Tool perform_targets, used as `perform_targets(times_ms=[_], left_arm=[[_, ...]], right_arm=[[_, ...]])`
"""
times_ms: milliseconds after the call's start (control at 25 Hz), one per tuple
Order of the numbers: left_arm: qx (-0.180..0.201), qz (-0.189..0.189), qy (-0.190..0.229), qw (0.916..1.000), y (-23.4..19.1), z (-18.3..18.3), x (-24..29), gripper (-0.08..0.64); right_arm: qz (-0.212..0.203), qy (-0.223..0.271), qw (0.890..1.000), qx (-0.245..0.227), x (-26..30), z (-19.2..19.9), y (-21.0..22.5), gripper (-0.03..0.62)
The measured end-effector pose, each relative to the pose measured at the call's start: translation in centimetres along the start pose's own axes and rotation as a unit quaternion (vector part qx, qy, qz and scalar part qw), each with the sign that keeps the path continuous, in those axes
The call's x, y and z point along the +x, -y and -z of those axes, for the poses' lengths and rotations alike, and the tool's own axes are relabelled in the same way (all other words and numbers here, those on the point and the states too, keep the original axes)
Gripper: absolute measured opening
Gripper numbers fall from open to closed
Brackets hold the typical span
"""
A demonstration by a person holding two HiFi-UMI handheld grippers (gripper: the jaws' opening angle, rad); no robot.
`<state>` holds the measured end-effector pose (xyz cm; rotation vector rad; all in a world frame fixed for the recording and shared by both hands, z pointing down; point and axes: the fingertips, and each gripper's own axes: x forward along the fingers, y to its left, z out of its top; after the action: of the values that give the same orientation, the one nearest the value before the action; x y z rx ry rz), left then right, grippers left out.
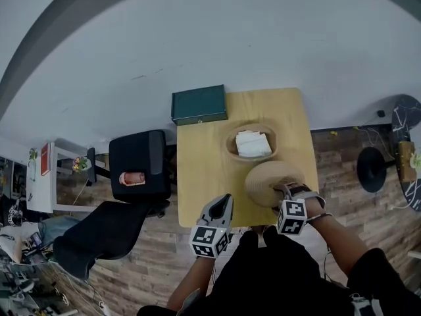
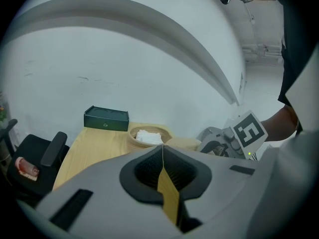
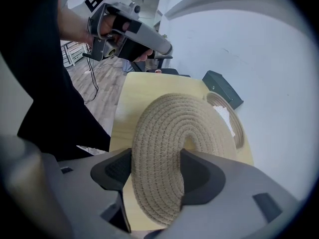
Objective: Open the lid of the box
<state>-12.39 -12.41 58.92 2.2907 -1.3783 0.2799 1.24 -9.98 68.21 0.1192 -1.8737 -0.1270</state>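
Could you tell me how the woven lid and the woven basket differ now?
The round woven rope lid is clamped, bent, in the right tool; the round woven basket stands free on the pale wooden table. The lid is bare; the basket holds white cloth. Both are beige coiled rope.

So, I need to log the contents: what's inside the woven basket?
A white folded item, cloth or paper, fills the woven basket. Whatever lies beneath it is covered. The lid is off, clamped in the right gripper.
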Motion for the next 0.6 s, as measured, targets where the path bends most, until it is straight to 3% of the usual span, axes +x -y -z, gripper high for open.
perform_targets(times_ms=[320,600], left_arm=[[-0.005,-0.005,-0.014,0.9999,-0.1,1.6,-0.6,0.021],[-0.020,-0.012,-0.013,0.9996,-0.7,1.7,-0.8,0.021]], right_arm=[[-0.044,-0.018,0.999,0.001,3.5,2.3,-2.7,0.316],[-0.069,-0.015,0.997,0.009,6.1,1.8,-2.5,0.316]])
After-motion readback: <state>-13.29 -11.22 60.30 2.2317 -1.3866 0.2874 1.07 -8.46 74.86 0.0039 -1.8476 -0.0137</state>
